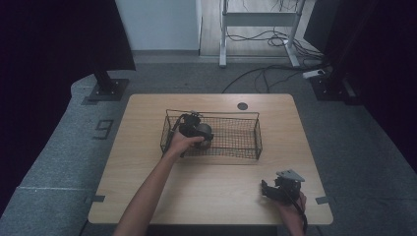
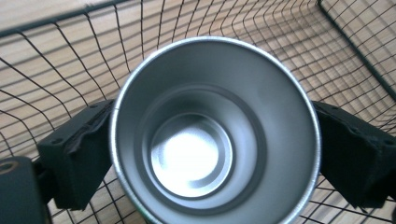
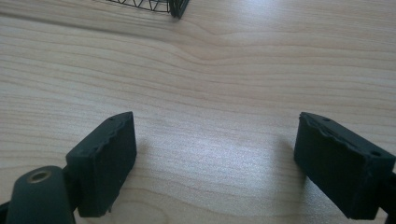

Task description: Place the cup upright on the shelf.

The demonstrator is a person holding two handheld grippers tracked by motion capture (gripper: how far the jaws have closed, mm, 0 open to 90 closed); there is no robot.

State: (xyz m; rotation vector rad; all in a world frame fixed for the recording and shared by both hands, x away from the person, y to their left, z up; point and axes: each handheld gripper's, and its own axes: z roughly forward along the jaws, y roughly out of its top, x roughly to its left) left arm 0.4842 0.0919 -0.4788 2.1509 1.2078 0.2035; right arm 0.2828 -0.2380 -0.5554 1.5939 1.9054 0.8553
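A shiny metal cup (image 2: 212, 130) sits between the two black jaws of my left gripper (image 2: 215, 149), its open mouth facing the camera; both jaws press on its sides. In the high view that left gripper (image 1: 194, 129) is inside the left part of a black wire basket (image 1: 246, 147) on the wooden table, with the cup (image 1: 205, 132) at its tip. My right gripper (image 1: 275, 189) rests near the table's front right corner, jaws wide apart. In the right gripper view the right gripper (image 3: 215, 163) holds nothing over bare wood.
The wooden table (image 1: 211, 182) has a round dark cable hole (image 1: 242, 105) at its far edge. A corner of the wire basket (image 3: 159, 7) shows at the top of the right gripper view. Cables and a desk frame (image 1: 260, 29) lie on the floor beyond.
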